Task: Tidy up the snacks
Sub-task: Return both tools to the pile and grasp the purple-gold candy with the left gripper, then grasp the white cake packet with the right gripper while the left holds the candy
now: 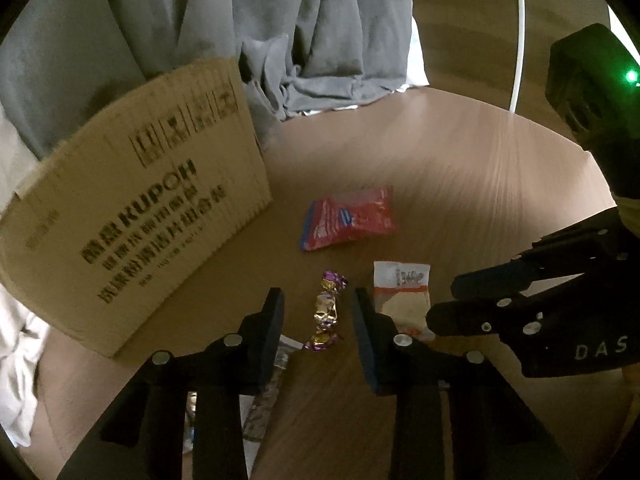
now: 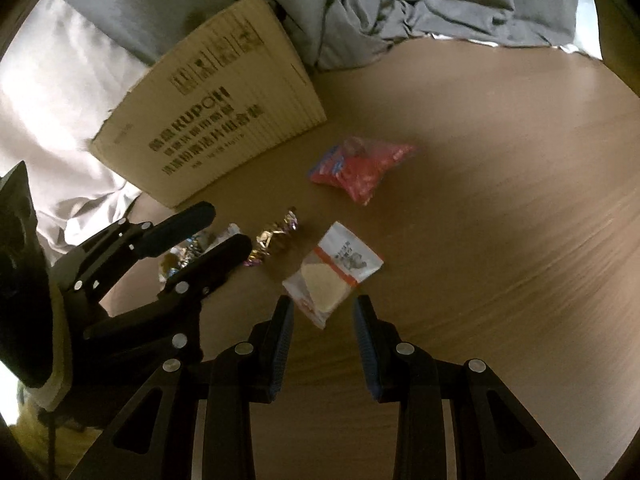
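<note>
On the wooden table (image 1: 480, 184) lie a red snack bag (image 1: 348, 218) (image 2: 360, 168), a white packet with an orange stripe (image 1: 402, 292) (image 2: 332, 276) and a gold-and-purple wrapped candy (image 1: 326, 312) (image 2: 274, 240). My left gripper (image 1: 319, 302) (image 2: 226, 226) is open, its fingers standing either side of the candy with gaps showing. My right gripper (image 2: 323, 306) (image 1: 446, 300) is open too, over the near corner of the white packet, and its pads do not press on it. Both point steeply down at the table.
A printed cardboard box (image 1: 132, 216) (image 2: 216, 120) stands at the left of the table. Grey cloth (image 1: 280, 20) (image 2: 400, 0) hangs behind it. More shiny wrappers (image 2: 188, 250) lie under my left gripper. A white cable (image 1: 520, 40) runs at the upper right.
</note>
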`<state>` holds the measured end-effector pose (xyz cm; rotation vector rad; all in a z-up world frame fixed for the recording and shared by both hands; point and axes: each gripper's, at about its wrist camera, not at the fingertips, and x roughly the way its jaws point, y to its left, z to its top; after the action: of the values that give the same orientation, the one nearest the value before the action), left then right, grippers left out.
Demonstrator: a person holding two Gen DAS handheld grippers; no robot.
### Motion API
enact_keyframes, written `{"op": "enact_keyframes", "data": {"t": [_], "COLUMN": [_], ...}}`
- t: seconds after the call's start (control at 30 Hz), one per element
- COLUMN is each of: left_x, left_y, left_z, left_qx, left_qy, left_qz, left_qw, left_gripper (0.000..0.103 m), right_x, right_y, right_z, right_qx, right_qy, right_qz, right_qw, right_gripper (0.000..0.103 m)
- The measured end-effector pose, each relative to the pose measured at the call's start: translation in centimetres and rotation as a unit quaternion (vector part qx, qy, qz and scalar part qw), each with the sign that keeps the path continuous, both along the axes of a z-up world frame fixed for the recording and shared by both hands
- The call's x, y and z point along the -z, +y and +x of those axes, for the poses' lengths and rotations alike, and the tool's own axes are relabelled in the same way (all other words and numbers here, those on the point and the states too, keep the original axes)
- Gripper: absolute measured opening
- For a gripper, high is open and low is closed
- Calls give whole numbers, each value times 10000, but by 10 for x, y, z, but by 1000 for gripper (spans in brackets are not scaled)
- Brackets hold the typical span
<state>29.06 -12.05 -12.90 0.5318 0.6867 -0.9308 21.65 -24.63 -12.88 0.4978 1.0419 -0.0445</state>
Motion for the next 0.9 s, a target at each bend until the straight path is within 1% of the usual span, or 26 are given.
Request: {"op": "enact_keyframes", "data": {"t": [0.1, 0.2, 0.27, 0.37, 0.43, 0.5, 0.53, 0.6, 0.7, 0.9], "left_x": [5, 9, 9, 11, 13, 14, 14, 14, 10, -9], "left_y": [-2, -4, -4, -4, -5, -5, -5, -4, 3, 30], "left_z": [4, 7, 8, 10, 13, 13, 14, 15, 14, 12], "left_qx": [-2, -6, -14, -53, -71, -83, -88, -115, -232, -672], "left_qy": [108, 237, 265, 328, 384, 406, 427, 487, 523, 389], "left_qz": [-14, -46, -72, -110, -116, -140, -159, -211, -330, -641], "left_qw": [9999, 9997, 9996, 9994, 9992, 9990, 9989, 9985, 9978, 9949], "left_gripper": [32, 27, 25, 21, 15, 15, 15, 15, 15, 15], "right_x": [5, 8, 10, 12, 12, 14, 14, 12, 10, 8], "right_y": [1, 1, 0, -3, -3, -4, -3, -2, 1, 5], "right_z": [2, 6, 7, 9, 10, 11, 12, 13, 16, 27], "right_qx": [39, 61, 83, 115, 119, 125, 129, 150, 152, 177], "right_qy": [60, 116, 130, 144, 159, 173, 167, 105, 13, -10], "right_qz": [22, 56, 78, 108, 121, 159, 151, 128, 64, -58], "right_qw": [10000, 9999, 9999, 9998, 9997, 9996, 9997, 9998, 9999, 9998], "right_gripper": [32, 32, 32, 32, 32, 34, 39, 45, 45, 45]}}
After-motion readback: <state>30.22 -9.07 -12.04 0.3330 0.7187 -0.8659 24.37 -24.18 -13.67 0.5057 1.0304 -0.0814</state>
